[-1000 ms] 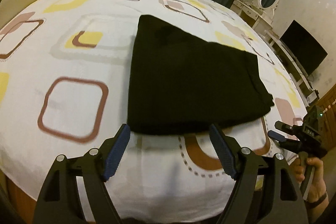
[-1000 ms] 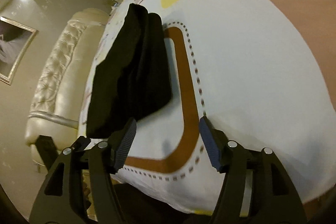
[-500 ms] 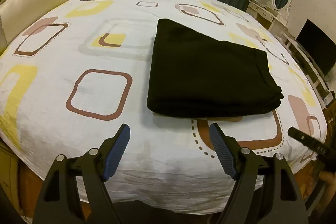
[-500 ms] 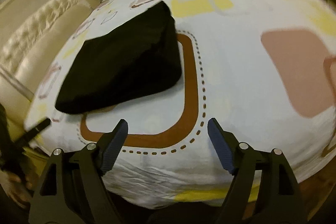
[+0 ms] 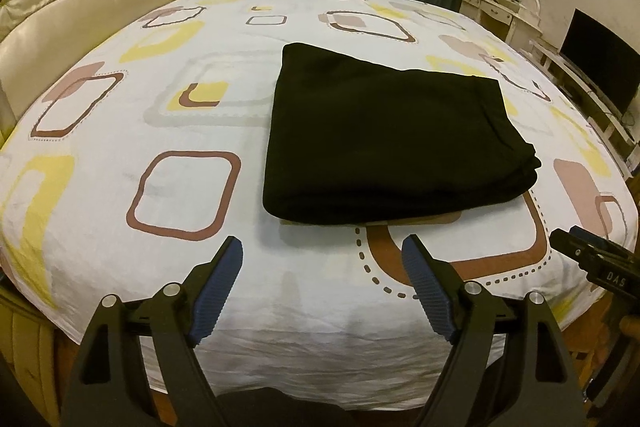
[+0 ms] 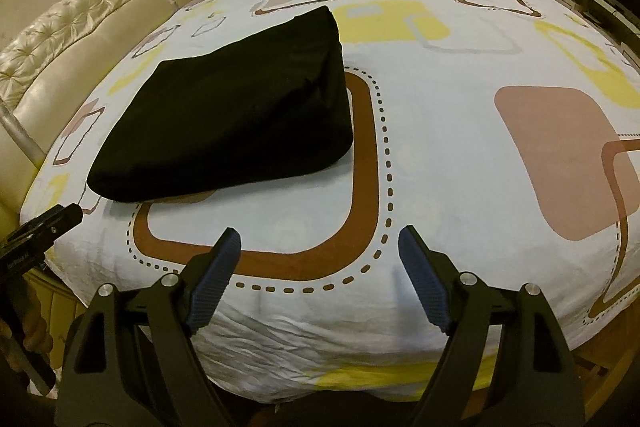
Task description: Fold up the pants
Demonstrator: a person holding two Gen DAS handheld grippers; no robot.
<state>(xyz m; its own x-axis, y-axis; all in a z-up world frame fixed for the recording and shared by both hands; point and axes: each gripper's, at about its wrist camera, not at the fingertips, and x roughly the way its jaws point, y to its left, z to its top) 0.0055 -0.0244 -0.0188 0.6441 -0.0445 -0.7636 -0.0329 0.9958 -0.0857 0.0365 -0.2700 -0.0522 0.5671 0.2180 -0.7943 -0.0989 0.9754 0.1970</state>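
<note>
While one pair of black pants [image 5: 384, 139] lies folded on the patterned bed [image 5: 120, 131], two grippers hover apart: left gripper [image 5: 322, 267] widening empty, right gripper [image 6: 319, 259] spread empty

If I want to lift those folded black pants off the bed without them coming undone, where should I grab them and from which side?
Probably take the black pants by the thick rounded fold facing the grippers, coming in low from the near edge of the bed. That edge is one closed bundle, while the right end shows separate stacked layers that could slip apart. One gripper near each front corner would likely keep it flat.
</note>
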